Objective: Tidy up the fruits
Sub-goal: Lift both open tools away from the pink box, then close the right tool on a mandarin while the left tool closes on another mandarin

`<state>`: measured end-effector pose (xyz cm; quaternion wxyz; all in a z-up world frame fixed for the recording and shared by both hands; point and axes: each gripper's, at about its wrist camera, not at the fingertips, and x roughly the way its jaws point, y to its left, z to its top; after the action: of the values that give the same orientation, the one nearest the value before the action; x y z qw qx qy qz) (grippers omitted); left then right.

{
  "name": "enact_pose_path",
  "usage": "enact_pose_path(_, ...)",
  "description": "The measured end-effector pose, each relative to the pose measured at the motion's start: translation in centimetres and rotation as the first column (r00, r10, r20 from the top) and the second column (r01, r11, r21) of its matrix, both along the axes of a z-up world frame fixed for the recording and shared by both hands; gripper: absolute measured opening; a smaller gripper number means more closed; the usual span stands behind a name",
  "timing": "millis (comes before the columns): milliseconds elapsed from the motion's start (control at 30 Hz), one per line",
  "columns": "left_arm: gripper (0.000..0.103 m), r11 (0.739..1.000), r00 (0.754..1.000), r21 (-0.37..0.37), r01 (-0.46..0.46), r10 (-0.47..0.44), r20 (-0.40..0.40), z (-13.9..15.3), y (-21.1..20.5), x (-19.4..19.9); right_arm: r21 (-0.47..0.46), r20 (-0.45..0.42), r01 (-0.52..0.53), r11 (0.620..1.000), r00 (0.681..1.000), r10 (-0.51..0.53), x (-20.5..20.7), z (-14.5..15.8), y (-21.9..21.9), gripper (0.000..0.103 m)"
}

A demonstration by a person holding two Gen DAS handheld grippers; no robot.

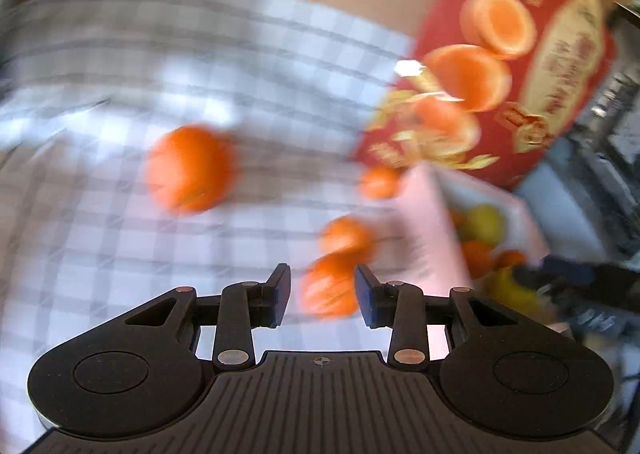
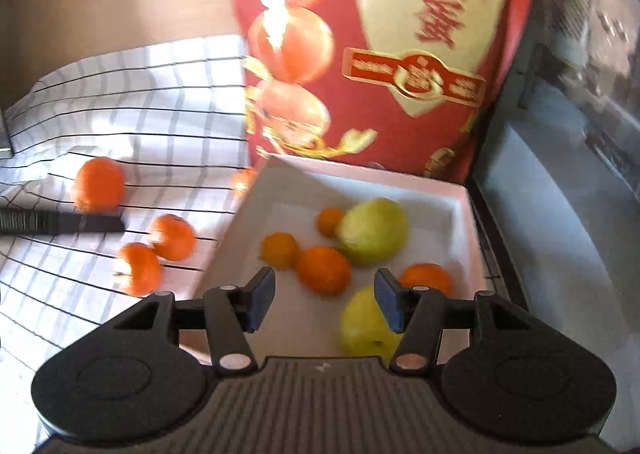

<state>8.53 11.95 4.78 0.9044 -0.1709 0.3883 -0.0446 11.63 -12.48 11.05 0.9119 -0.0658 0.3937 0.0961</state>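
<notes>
1. The left gripper is hanging over the checked cloth with its fingers spread. An orange is showing in the gap at lower centre of the left view, but the pads are not pressing on it, and blur makes it hard to tell whether the fruit is between them or just beyond.
2. The right gripper is standing over the white tray with fingers apart and nothing pinched.
3. Fruit is lying in two places. Three oranges are sitting on the cloth at the left of the right view, for example, with a fourth peeking by the tray's corner. In the tray, four oranges are lying with two green fruits.
4. Risk: closing the left fingers off-centre is likely to squirt the round orange sideways, and its neighbour is sitting just behind it and could get knocked away.
5. Risk: the loose cloth is rucked, so dragging a finger may shift it and set oranges rolling.
6. Risk: both grippers are working near the tray's left edge and may collide.
7. The red box behind the tray is showing printed oranges and gold-and-red characters, seemingly Chinese, too blurred to read.
</notes>
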Motion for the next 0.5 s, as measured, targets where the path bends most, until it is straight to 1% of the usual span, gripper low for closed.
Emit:
enact_pose_path(100,0.039,0.998,0.998,-0.021,-0.056,0.055,-0.016,-0.8,3.5,-2.3,-0.004,0.015,-0.050,0.999,0.999,0.050,-1.0,0.9,2.9,0.056)
enact_pose_path(233,0.039,0.997,0.996,-0.021,-0.080,0.079,-0.035,-1.5,6.3,-4.3,-0.013,0.005,-0.129,0.992,0.992,0.129,-1.9,-0.1,7.2,0.057)
enact_pose_path(367,0.039,0.998,0.997,-0.030,-0.064,0.062,-0.044,-2.1,7.2,-5.3,-0.014,-0.028,-0.173,0.985,0.985,0.173,-2.0,-2.2,11.0,0.057)
enact_pose_path(433,0.039,0.998,0.997,-0.031,-0.050,0.048,-0.053,-2.5,7.2,-5.5,-0.016,-0.040,-0.176,0.984,0.984,0.176,-1.6,-3.3,12.7,0.057)
enact_pose_path(500,0.039,0.999,0.998,-0.036,-0.035,0.032,-0.059,-2.8,7.1,-5.7,-0.038,-0.045,-0.162,0.986,0.986,0.161,-0.8,-4.2,14.1,0.058)
